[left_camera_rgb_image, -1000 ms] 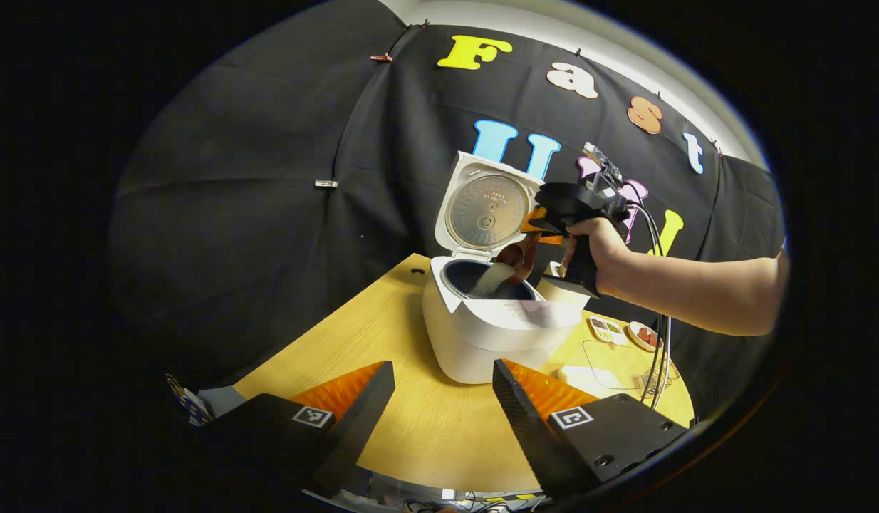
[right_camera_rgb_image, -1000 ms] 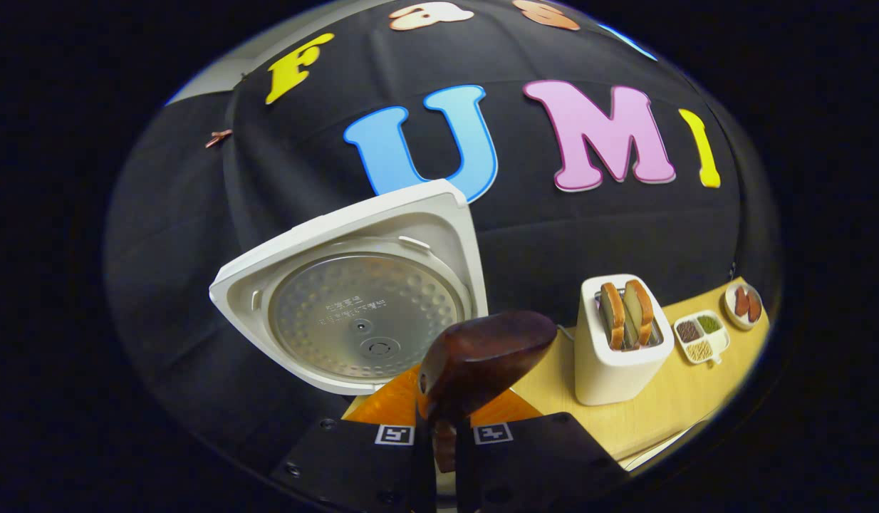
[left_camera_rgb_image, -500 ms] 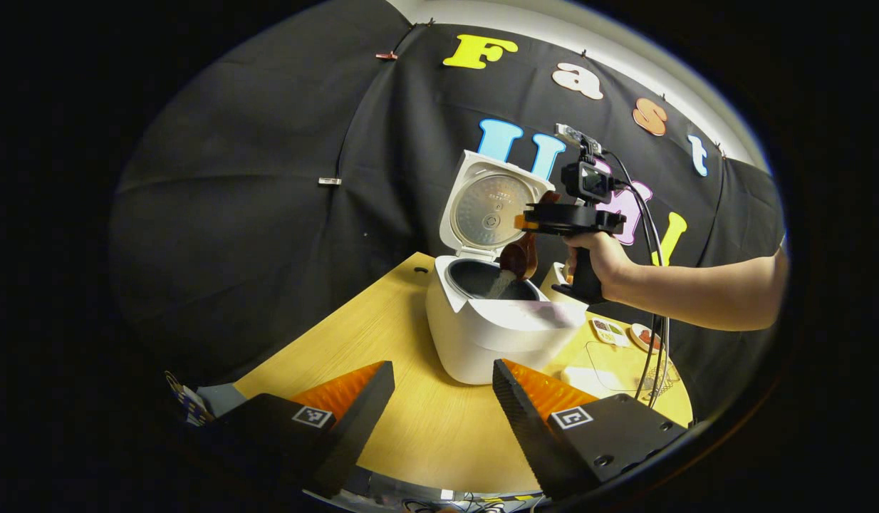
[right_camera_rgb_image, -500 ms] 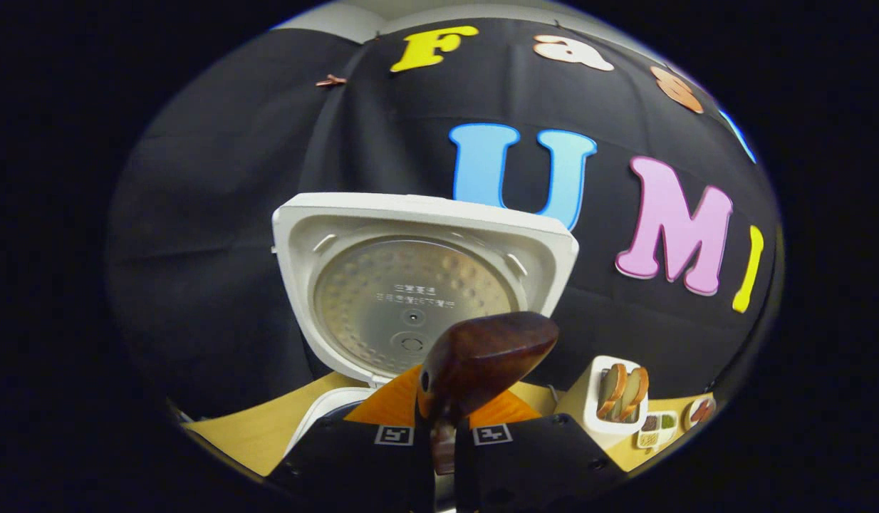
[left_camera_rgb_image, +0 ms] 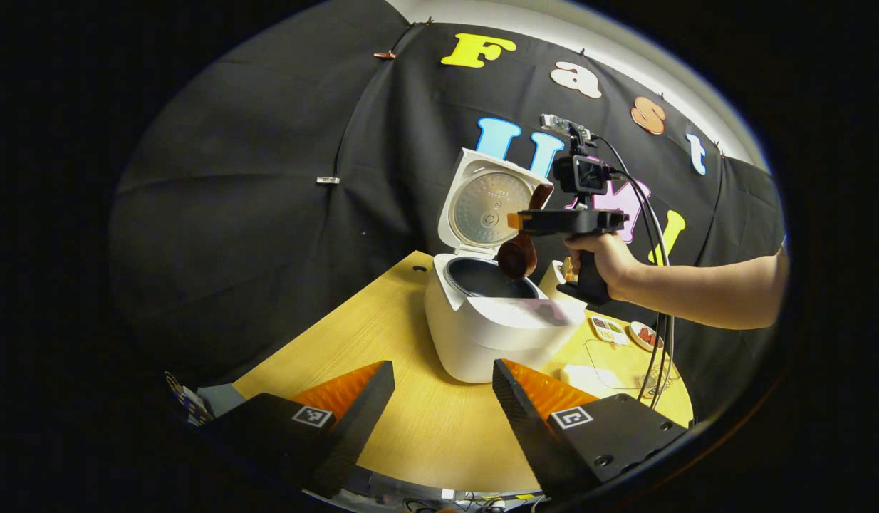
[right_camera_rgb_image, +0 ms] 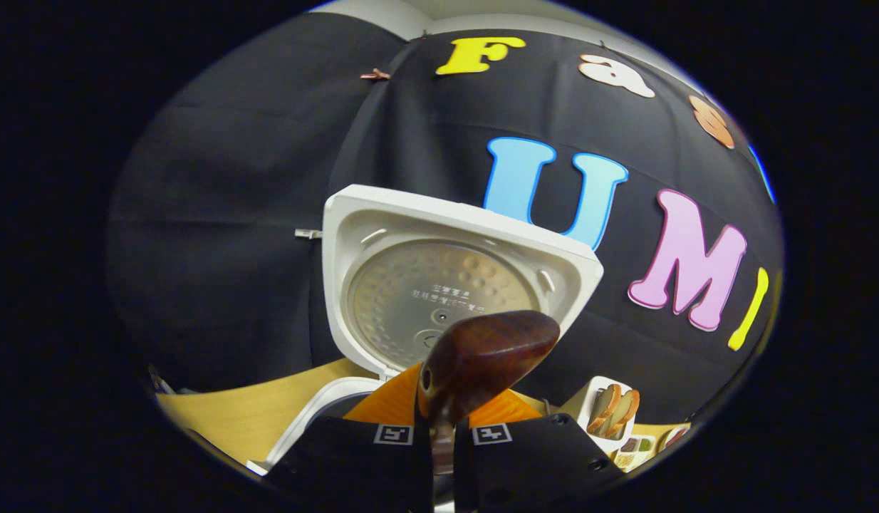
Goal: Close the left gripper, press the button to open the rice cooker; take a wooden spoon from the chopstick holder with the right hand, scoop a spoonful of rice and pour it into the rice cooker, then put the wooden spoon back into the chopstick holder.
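The white rice cooker (left_camera_rgb_image: 496, 324) stands on the wooden table (left_camera_rgb_image: 382, 335) with its lid (left_camera_rgb_image: 486, 210) raised and its dark inner pot (left_camera_rgb_image: 486, 279) exposed. A hand holds my right gripper (left_camera_rgb_image: 523, 222) level above the pot, shut on the wooden spoon (left_camera_rgb_image: 518, 255), whose bowl hangs down over the pot's right rim. In the right gripper view the spoon's dark bowl (right_camera_rgb_image: 482, 356) juts up from between the shut right gripper (right_camera_rgb_image: 443, 434), facing the lid's metal underside (right_camera_rgb_image: 439, 299). My left gripper (left_camera_rgb_image: 443, 381) is open and holds nothing, short of the cooker's front.
A white toaster with bread slices (right_camera_rgb_image: 614, 413) stands right of the cooker. Small dishes (left_camera_rgb_image: 610, 330) and a clear tray (left_camera_rgb_image: 614, 360) lie on the table's right side. The table's left edge (left_camera_rgb_image: 318, 328) runs along the black cloth wall.
The stream of rice from the spoon into the pot has stopped. The right gripper has rolled back to level and risen a little, with the spoon's bowl now hanging downward.
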A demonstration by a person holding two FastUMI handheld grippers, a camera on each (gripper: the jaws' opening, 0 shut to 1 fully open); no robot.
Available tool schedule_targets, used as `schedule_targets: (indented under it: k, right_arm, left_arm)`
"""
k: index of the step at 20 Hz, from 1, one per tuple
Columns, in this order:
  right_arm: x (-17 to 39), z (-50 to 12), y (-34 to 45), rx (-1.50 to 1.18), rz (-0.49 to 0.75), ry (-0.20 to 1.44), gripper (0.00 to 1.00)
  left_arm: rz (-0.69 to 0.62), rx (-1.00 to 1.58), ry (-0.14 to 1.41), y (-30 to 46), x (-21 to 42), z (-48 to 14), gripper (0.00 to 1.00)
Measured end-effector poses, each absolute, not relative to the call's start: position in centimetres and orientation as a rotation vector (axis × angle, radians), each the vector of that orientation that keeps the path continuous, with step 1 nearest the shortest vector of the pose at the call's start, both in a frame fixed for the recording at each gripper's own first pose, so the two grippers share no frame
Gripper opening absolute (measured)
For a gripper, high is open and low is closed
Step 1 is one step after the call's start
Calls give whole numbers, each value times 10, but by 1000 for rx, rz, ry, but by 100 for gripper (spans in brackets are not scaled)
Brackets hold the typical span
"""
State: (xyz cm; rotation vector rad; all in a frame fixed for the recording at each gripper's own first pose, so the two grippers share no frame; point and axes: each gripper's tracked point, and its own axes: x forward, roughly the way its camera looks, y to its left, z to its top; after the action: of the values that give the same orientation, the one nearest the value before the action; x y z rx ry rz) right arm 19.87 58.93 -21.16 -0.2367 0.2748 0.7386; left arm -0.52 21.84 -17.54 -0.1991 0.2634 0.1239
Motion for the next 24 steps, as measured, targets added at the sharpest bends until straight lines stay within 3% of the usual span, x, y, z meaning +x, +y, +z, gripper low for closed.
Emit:
schedule_targets:
  k: [3, 11, 24]
  right_arm:
    - [207, -178, 565, -93, 697, 296, 12]
    - [229, -105, 438, 136, 564, 298, 15]
    - [234, -103, 163, 181, 329, 372, 15]
  left_arm:
    - [111, -168, 245, 214, -5, -166, 96]
    - [43, -167, 238, 166, 7, -149, 96]
    - [-49, -135, 227, 52, 42, -130, 96]
